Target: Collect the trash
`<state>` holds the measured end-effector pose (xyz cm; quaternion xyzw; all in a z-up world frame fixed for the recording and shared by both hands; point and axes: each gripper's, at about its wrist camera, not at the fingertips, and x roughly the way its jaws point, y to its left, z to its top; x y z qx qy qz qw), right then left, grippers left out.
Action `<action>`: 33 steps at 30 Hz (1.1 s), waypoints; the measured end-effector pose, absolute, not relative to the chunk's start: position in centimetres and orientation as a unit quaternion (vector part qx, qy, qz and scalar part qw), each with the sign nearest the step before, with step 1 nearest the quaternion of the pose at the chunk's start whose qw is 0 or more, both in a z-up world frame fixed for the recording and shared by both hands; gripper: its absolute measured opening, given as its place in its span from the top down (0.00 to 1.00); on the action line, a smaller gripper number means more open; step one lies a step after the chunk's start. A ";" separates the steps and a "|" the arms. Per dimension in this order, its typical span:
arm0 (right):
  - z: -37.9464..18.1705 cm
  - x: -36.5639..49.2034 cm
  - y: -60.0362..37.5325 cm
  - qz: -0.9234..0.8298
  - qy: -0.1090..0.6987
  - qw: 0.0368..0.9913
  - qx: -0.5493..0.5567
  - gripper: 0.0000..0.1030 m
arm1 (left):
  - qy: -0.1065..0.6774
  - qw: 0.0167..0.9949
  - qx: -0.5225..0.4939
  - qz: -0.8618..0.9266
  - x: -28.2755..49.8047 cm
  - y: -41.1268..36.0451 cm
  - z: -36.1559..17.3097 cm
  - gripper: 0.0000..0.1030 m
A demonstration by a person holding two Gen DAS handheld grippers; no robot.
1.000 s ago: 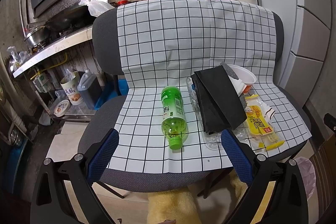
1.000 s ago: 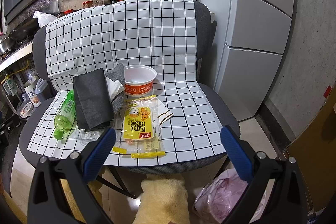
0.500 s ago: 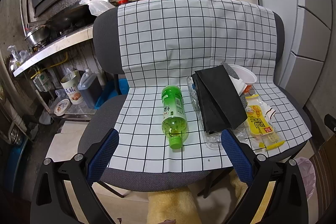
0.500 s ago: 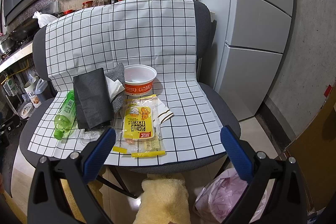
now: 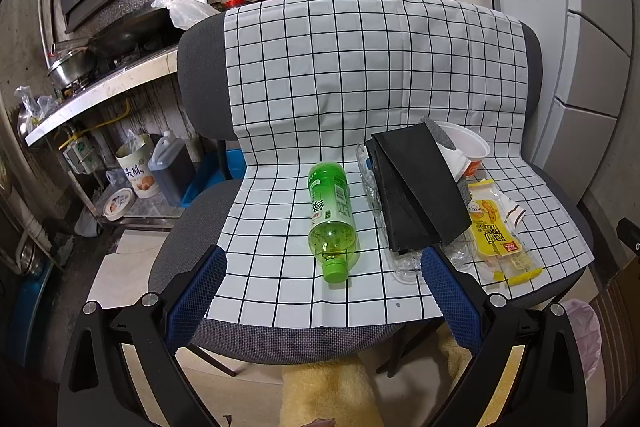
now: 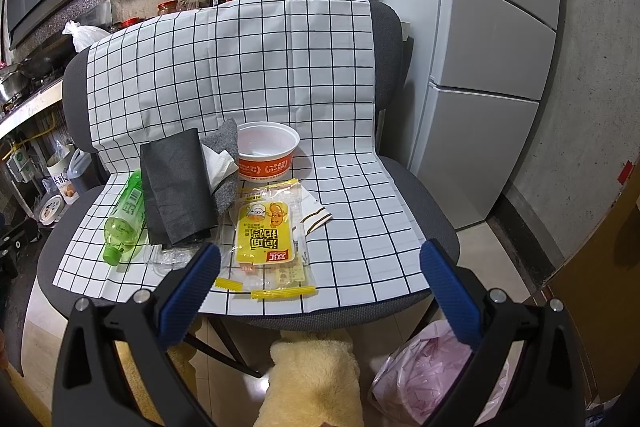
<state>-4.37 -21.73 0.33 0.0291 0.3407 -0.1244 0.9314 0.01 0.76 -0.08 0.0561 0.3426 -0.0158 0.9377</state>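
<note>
Both grippers hung wide open and empty before the chair's front edge, the left gripper [image 5: 322, 293] facing the green bottle [image 5: 331, 215], the right gripper [image 6: 320, 289] facing the yellow snack packet [image 6: 266, 233]. On the checked cloth [image 6: 352, 211] a black folded sheet [image 6: 176, 185] lay over what looked like clear plastic, beside the orange-banded bowl [image 6: 267, 155]. A pink bag [image 6: 424, 371] sat below the seat's right corner.

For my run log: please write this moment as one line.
left gripper: open, empty | right gripper: open, empty | green bottle, yellow snack packet, noodle bowl: on chair | pink bag: floor
</note>
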 end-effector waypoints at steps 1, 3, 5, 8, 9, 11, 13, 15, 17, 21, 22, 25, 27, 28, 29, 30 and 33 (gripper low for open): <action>0.3 -4.4 -21.7 -0.124 0.341 0.931 0.029 0.06 | 0.342 0.938 0.056 -0.016 0.0 0.8 -0.1 0.06; 0.3 -4.4 -21.7 -0.124 0.341 0.932 0.029 0.06 | 0.342 0.938 0.056 -0.016 0.0 0.8 -0.1 0.06; 0.3 -4.4 -21.8 -0.124 0.341 0.931 0.029 0.06 | 0.343 0.938 0.056 -0.016 0.0 0.8 -0.1 0.06; 0.2 -4.5 -21.6 -0.125 0.341 0.931 0.030 0.06 | 0.344 0.937 0.055 -0.016 -0.1 0.9 -0.3 0.06; 0.1 -4.5 -21.6 -0.125 0.342 0.931 0.031 0.06 | 0.344 0.937 0.055 -0.015 -0.1 0.9 -0.3 0.06; 0.1 -4.5 -21.6 -0.125 0.342 0.931 0.031 0.06 | 0.344 0.937 0.055 -0.015 -0.1 0.9 -0.4 0.06; 0.2 -4.4 -21.7 -0.125 0.341 0.931 0.031 0.06 | 0.345 0.937 0.055 -0.015 -0.1 0.9 -0.4 0.06; 0.1 -4.4 -21.7 -0.125 0.342 0.931 0.031 0.06 | 0.345 0.937 0.055 -0.015 -0.1 0.9 -0.4 0.06; 0.1 -4.4 -21.7 -0.125 0.342 0.931 0.031 0.06 | 0.345 0.937 0.055 -0.015 -0.1 0.9 -0.4 0.06; -0.2 -4.4 -21.6 -0.124 0.344 0.930 0.034 0.06 | 0.345 0.937 0.055 -0.013 -0.1 0.9 -0.7 0.06; -0.3 -4.3 -21.7 -0.125 0.345 0.930 0.035 0.06 | 0.346 0.937 0.055 -0.010 -0.1 0.9 -0.9 0.06; -0.9 -3.9 -22.1 -0.125 0.349 0.928 0.040 0.06 | 0.354 0.934 0.052 -0.003 0.2 1.1 -1.5 0.06; -1.4 -3.6 -22.2 -0.123 0.351 0.928 0.041 0.06 | 0.361 0.931 0.049 0.001 0.5 1.2 -2.0 0.06; -1.5 -3.4 -22.2 -0.121 0.350 0.928 0.041 0.06 | 0.367 0.929 0.048 0.006 0.8 1.3 -2.5 0.06; -1.7 -3.2 -22.2 -0.117 0.349 0.929 0.039 0.06 | 0.370 0.928 0.048 0.008 1.1 1.3 -2.6 0.06; -2.0 -3.0 -22.0 -0.111 0.346 0.931 0.035 0.06 | 0.375 0.926 0.048 0.010 1.3 1.4 -3.0 0.06; -2.6 -2.2 -21.6 -0.092 0.342 0.935 0.026 0.06 | 0.385 0.922 0.041 0.008 2.2 1.6 -3.8 0.07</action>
